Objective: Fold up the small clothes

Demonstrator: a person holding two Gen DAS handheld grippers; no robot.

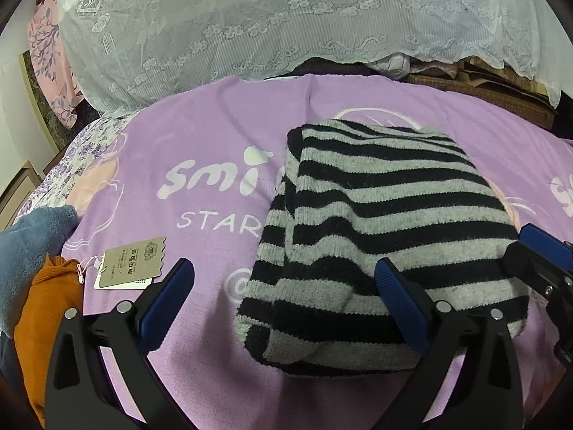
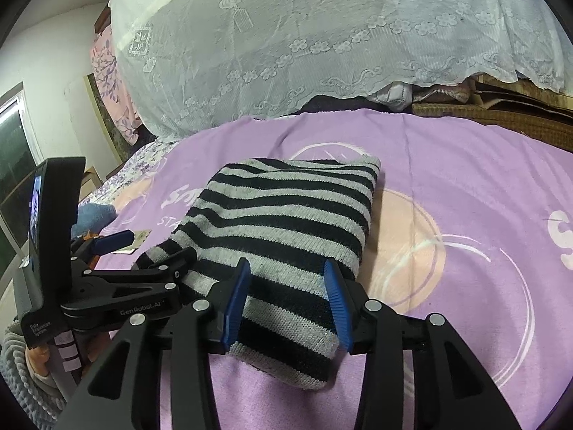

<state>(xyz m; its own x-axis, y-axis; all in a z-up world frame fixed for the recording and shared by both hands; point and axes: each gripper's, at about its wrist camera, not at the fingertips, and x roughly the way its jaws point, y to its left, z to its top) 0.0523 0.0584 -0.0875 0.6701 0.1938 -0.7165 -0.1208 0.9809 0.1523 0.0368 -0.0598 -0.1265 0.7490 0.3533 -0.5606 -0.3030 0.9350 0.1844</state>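
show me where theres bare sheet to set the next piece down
Bare purple sheet lies right of the striped sweater, out to the peach circle print, and also between the sweater and the lace cover behind it. Left of the sweater, the "smi / STAR" lettering patch is free. The near-left corner is crowded: paper tag, orange garment, blue garment.

White wall (image 2: pixel 46 46), dark window (image 2: pixel 14 150), lace-draped pile (image 2: pixel 322 36).

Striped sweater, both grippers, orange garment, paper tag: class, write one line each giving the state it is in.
Striped sweater: folded into a compact rectangle, flat on the purple sheet.
Left gripper: open, holding nothing.
Right gripper: open, astride the sweater's near edge.
Orange garment: bunched, unfolded.
Paper tag: lying flat.
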